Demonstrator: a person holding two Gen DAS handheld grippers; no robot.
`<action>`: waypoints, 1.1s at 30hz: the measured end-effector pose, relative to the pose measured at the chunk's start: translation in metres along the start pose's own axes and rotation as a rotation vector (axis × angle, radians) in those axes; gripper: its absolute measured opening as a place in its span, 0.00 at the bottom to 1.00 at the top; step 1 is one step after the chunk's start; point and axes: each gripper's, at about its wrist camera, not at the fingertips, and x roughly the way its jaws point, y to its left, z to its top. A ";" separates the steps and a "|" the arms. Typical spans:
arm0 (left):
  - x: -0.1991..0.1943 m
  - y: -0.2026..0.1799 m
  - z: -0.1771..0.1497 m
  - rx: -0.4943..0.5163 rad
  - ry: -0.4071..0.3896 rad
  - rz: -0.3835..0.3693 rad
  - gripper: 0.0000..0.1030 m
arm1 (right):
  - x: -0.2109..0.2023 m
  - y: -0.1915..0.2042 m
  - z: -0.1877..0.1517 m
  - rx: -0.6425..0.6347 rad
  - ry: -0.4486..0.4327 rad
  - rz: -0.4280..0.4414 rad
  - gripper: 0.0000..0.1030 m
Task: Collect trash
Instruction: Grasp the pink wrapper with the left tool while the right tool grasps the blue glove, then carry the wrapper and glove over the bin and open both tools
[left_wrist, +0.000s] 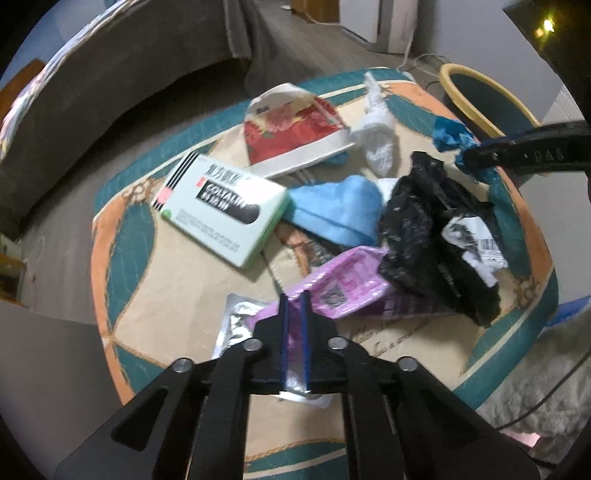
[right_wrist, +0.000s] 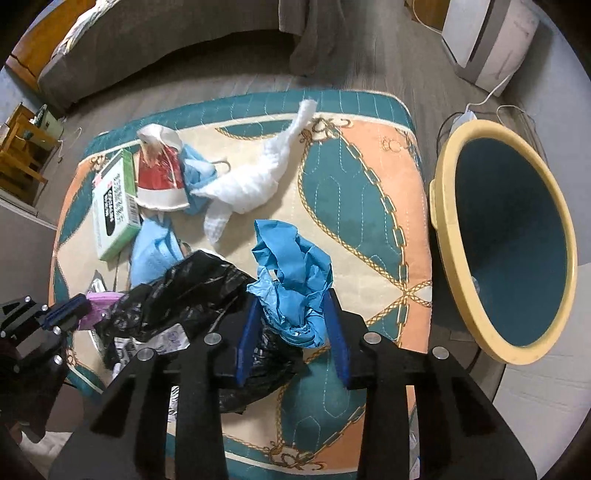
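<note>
Setting: a quilted cushion-topped counter patterned in teal, peach and cream, strewn with rubbish; a round yellow-rimmed bin with a teal inside stands just beside it on the right.
Left gripper: its jaws are drawn close together, pinching the near end of a flat pink plastic packet that lies on the counter, with a crinkled silver foil wrapper just beside it.
Right gripper: its jaws stand partly closed around a crumpled blue plastic glove, the blue pads touching its sides.
Other litter: a crumpled black plastic bag with a white label, a green and white cardboard medicine box, a crushed red and white paper cup, a twisted white gauze cloth and a pale blue face mask, all untouched.
Step in hand: both pieces look gripped, neither yet lifted clear.
Next move: likely lift both, carry them across to the bin, and release above its mouth; the thin packet may slip from so slight a hold.
</note>
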 end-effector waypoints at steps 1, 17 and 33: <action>0.001 -0.005 0.001 0.020 -0.001 0.006 0.22 | -0.002 0.000 0.000 -0.001 -0.007 0.000 0.33; 0.026 -0.002 0.012 0.031 0.016 -0.024 0.14 | 0.004 0.001 0.002 -0.005 0.013 0.006 0.33; -0.054 0.008 0.023 -0.055 -0.187 -0.037 0.05 | -0.049 -0.007 0.003 0.015 -0.123 0.042 0.33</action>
